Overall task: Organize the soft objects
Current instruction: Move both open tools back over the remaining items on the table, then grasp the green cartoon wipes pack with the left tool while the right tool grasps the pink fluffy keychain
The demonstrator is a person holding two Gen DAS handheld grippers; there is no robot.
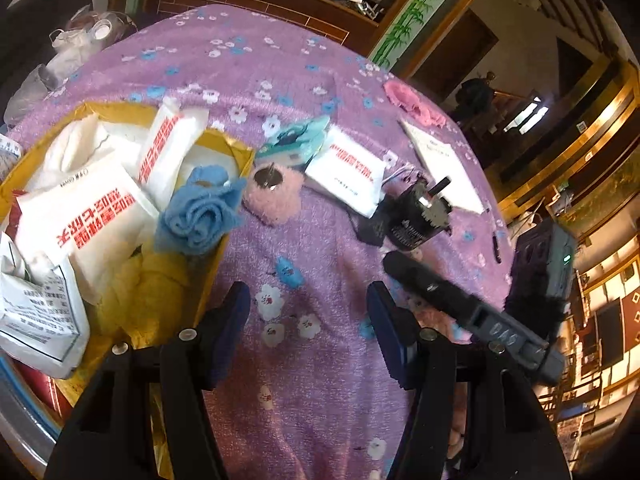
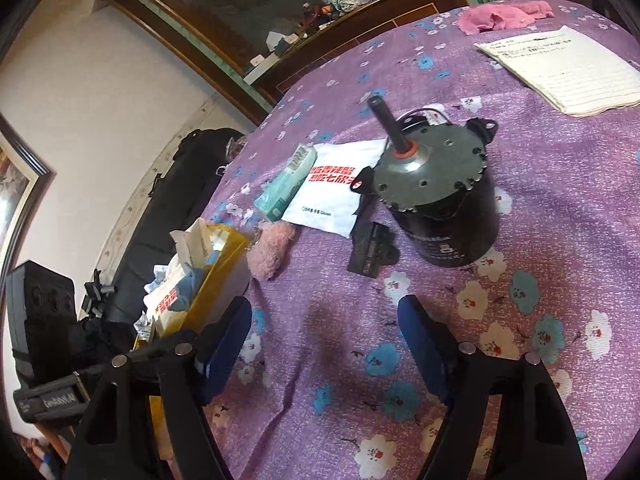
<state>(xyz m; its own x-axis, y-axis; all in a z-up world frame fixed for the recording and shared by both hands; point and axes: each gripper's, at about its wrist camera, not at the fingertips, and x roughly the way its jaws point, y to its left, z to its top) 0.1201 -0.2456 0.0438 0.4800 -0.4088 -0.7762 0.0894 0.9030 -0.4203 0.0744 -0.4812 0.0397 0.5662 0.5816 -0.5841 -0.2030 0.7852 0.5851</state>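
Both the left gripper (image 1: 308,328) and right gripper (image 2: 324,344) have their jaws released, nothing in them, just purple flowery tablecloth (image 1: 320,240) underneath. Further out, a pink fuzzy thing (image 1: 272,196) lies just right of the yellow box (image 1: 236,160) stuffed with white packets (image 1: 88,216) and a blue cloth (image 1: 200,216). Another white packet (image 2: 332,196) lies beside the black motor (image 2: 440,208).

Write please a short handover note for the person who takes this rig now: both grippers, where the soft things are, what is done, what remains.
Left gripper: open, empty. Right gripper: open, empty.
Done: white red-printed soft packets and rolled blue towel sit in the yellow box.
Left on the purple floral cloth: fluffy pink pouch, teal tissue pack, one white packet, pink cloth.
The black motor is hard; leave it.
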